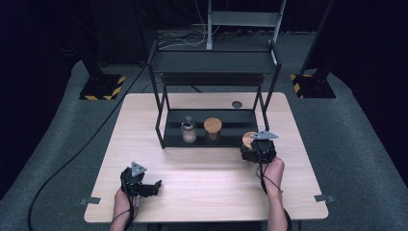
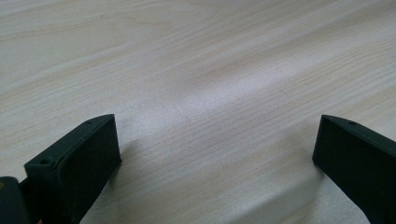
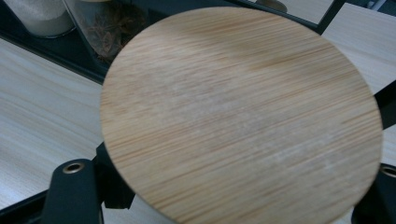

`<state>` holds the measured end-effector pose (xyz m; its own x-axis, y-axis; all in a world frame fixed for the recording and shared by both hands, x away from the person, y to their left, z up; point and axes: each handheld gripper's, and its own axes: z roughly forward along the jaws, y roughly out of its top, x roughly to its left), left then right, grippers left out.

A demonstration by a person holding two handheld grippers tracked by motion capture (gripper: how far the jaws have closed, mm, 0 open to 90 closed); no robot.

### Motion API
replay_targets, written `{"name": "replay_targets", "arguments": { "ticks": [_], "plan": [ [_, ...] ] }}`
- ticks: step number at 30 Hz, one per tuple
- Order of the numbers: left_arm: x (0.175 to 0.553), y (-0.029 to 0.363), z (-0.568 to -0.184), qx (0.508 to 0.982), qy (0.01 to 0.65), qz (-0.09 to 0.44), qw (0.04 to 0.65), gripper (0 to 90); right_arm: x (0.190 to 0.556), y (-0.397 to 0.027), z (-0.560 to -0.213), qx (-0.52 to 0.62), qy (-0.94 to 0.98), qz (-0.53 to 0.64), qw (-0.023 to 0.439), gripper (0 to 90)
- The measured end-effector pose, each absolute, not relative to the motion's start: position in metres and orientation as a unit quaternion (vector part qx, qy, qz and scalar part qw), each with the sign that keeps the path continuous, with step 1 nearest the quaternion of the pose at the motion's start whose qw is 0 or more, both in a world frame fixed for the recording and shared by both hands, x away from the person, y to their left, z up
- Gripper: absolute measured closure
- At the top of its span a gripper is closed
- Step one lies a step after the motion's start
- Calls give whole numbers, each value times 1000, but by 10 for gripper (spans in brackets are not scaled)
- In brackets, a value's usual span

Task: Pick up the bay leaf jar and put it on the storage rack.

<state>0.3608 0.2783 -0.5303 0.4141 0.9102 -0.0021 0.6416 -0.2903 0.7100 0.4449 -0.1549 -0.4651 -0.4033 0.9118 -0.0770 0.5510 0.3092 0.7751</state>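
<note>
My right gripper is shut on a jar with a round bamboo lid, just off the front right corner of a black shelf rack. The right gripper view looks straight down on that bamboo lid. It hides the jar's body, and the jaws of the right gripper stand at either side under its rim. My left gripper rests low over the near left of the wooden table. In its own view the left gripper is open, with bare wood between its jaws.
On the rack's lower shelf stand a glass jar of white grains and a second bamboo-lidded jar with dark contents. Both jars sit left of the held one. A round cable hole lies behind the rack.
</note>
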Motion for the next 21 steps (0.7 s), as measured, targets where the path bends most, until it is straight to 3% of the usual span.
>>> {"name": "replay_targets", "arguments": {
  "ticks": [21],
  "plan": [
    [361,278,-530,776,500,207,324,2,455,-152,-460,475,768,338,264,249]
  ]
}}
